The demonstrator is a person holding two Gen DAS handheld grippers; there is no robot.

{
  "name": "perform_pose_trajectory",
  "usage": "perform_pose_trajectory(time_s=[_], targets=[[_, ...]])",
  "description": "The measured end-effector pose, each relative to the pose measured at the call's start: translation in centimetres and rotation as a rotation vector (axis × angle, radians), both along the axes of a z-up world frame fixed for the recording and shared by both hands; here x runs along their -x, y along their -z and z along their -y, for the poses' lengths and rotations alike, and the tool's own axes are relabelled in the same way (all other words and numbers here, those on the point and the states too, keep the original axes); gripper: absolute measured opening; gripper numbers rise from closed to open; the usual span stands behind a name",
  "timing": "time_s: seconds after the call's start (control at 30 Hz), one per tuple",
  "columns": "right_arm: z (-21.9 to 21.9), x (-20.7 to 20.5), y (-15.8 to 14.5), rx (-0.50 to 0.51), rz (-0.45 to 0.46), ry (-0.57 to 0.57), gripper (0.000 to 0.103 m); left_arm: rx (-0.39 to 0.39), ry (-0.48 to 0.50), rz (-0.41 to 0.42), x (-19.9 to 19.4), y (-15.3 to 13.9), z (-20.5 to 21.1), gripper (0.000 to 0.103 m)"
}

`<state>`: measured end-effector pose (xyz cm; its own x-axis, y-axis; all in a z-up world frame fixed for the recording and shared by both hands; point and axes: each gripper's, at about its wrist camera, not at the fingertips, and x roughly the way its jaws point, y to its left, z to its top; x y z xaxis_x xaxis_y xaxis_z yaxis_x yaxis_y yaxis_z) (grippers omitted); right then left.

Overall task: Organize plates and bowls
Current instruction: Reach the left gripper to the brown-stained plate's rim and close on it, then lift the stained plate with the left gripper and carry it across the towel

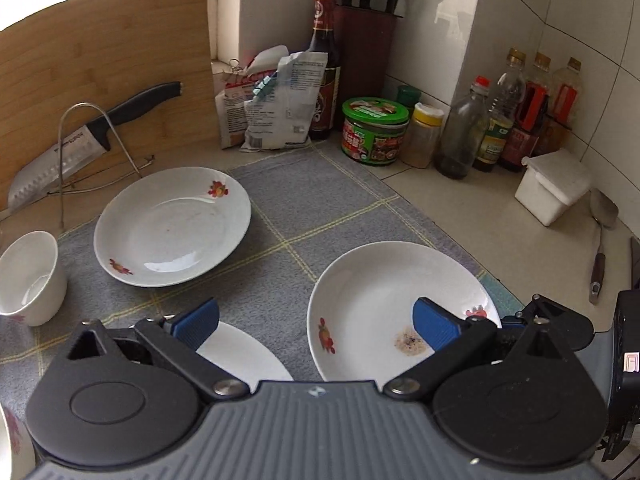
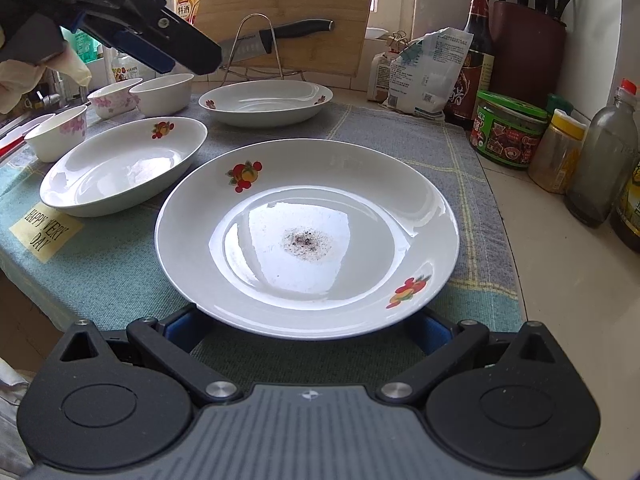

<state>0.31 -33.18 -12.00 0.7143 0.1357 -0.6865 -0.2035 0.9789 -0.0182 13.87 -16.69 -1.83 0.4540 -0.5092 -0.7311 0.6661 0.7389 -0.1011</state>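
Note:
Three white plates with fruit prints lie on a grey checked cloth (image 1: pixel 304 200). The near plate (image 2: pixel 308 236) has a dark crumb stain; it also shows in the left wrist view (image 1: pixel 384 304). A second plate (image 2: pixel 120 164) lies left, a third plate (image 2: pixel 268 102) behind (image 1: pixel 172 224). Several white bowls (image 2: pixel 160 92) stand at the far left; one bowl (image 1: pixel 30 276) shows in the left wrist view. My left gripper (image 1: pixel 316 326) is open, hovering above the plates; it shows in the right wrist view (image 2: pixel 160 56). My right gripper (image 2: pixel 308 330) is open, its fingers under the stained plate's near rim.
A bamboo cutting board (image 1: pixel 104 64) with a knife (image 1: pixel 80 136) on a wire rack stands at the back. Bags, sauce bottles (image 1: pixel 500 116), a green jar (image 1: pixel 376 132), a knife block (image 1: pixel 364 44) and a white box (image 1: pixel 552 184) line the tiled wall. A spoon (image 1: pixel 600 240) lies at right.

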Motion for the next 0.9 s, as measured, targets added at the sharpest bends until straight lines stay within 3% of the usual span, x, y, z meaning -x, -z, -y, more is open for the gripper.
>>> perform_pose_trajectory(time_s=[0.13,0.37,0.8,0.9], targets=[[0.0,-0.1,0.0,0.0,0.01,-0.002,0.103,0.008,0.092,-0.082,-1.8,1.2,1.5,0.102],[0.0,0.0,0.1,-0.001,0.014,-0.005,0.103,-0.027,0.224,-0.158,-4.1,3.0,3.6,0.102],[-0.5,-0.3,-0.3,0.01,-0.022,0.043,0.103,-0.079,0.368,-0.39,-7.4,7.6,6.0,0.102],[-0.5,-0.4,-0.3,0.011,-0.028,0.045,0.103,-0.077,0.395,-0.406,-7.4,7.7,6.2,0.102]])
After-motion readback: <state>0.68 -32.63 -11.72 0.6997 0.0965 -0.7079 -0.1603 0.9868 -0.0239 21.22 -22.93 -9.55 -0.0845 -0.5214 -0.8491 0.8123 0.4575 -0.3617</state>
